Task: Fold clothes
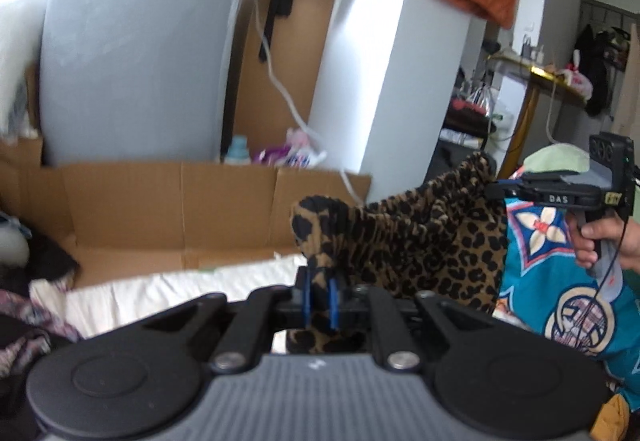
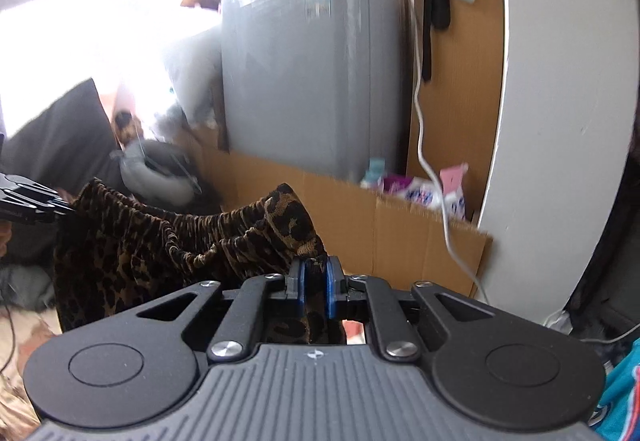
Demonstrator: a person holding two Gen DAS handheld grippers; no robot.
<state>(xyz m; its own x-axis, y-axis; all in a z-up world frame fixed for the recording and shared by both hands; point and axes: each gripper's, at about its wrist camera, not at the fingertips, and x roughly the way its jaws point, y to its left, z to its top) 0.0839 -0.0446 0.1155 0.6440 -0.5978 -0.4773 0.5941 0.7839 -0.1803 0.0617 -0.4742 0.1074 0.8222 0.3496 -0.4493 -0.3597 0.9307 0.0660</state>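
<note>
A leopard-print garment (image 1: 424,237) with an elastic waistband hangs stretched in the air between my two grippers. My left gripper (image 1: 319,299) is shut on one end of the waistband. My right gripper (image 2: 315,291) is shut on the other end. In the left wrist view the right gripper (image 1: 500,188) shows at the right, gripping the cloth's far corner, with a hand on its handle. In the right wrist view the garment (image 2: 168,245) sags to the left, where the left gripper (image 2: 60,207) holds its other corner.
A grey washing machine (image 1: 132,53) and a white cabinet (image 1: 392,73) stand behind flattened cardboard (image 1: 180,209). A white cable (image 2: 432,169) hangs down. White bedding (image 1: 180,293) lies below. A teal patterned cloth (image 1: 552,281) is at the right. Clothes pile at the left (image 1: 24,321).
</note>
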